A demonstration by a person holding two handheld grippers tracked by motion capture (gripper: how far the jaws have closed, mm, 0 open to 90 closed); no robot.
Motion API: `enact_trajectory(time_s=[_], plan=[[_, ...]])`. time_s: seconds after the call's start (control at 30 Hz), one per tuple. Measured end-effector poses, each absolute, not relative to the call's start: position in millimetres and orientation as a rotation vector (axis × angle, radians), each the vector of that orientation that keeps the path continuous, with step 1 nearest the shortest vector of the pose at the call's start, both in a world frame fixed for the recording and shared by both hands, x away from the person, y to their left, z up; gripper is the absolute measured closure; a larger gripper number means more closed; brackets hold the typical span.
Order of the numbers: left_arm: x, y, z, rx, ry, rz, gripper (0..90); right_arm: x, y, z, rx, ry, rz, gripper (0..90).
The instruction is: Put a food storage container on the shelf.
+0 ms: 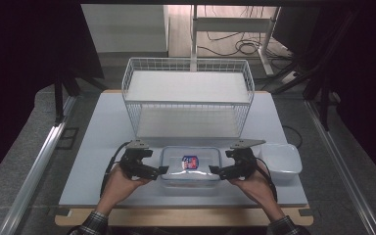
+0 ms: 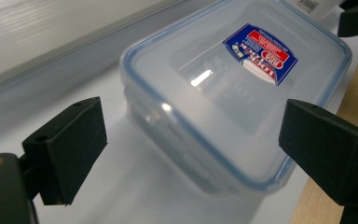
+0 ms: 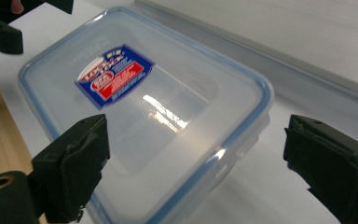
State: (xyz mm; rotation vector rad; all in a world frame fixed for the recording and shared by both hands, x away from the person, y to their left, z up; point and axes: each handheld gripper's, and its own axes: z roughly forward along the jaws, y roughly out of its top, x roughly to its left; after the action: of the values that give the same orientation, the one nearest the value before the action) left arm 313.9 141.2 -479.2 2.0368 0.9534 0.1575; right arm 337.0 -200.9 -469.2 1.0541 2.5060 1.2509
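Two grippers flank one clear lidded container at lower centre of the high view, on the pale table. We note the left gripper at the box's left end and the right gripper at its right end, both with jaws spread wide and nothing held. From the left gripper view the container lies ahead, between the spread jaws; the right gripper view shows the container likewise, blue-edged lid on, label up. We judge this symmetric approach is meant to take both short ends together (a wide box suits a two-sided lift). At upper centre stands a white wire rack, apart from the box; a white tub sits at lower right, just beside the right gripper.
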Motion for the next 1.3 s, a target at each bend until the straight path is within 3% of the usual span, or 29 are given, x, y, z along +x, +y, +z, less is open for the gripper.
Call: enact_trajectory(time_s=[0.27,0.53,0.67,0.8,0.9,1.13,1.17,1.3], plan=[[324,131,-491,2.058,0.965,0.103,6.8,348,-190,-477,1.051,2.549,1.197,13.0],[332,130,-514,1.992,0.974,-0.154,0.2,352,-199,-488,1.181,2.614,1.282,7.3],[331,131,-515,1.98,0.991,-0.171,0.3,354,-200,-493,1.245,2.676,1.333,7.4],[327,137,-515,1.95,1.025,-0.221,6.5,354,-202,-496,1.283,2.704,1.345,9.4],[323,143,-514,1.936,1.024,-0.23,15.5,349,-209,-492,1.302,2.703,1.37,20.2],[307,147,-509,1.927,1.013,-0.187,22.7,344,-225,-491,1.354,2.678,1.491,37.9],[305,155,-510,1.874,1.017,-0.217,31.8,343,-229,-490,1.345,2.677,1.516,43.4],[306,159,-512,1.828,1.029,-0.245,38.5,340,-232,-488,1.35,2.672,1.529,45.5]])
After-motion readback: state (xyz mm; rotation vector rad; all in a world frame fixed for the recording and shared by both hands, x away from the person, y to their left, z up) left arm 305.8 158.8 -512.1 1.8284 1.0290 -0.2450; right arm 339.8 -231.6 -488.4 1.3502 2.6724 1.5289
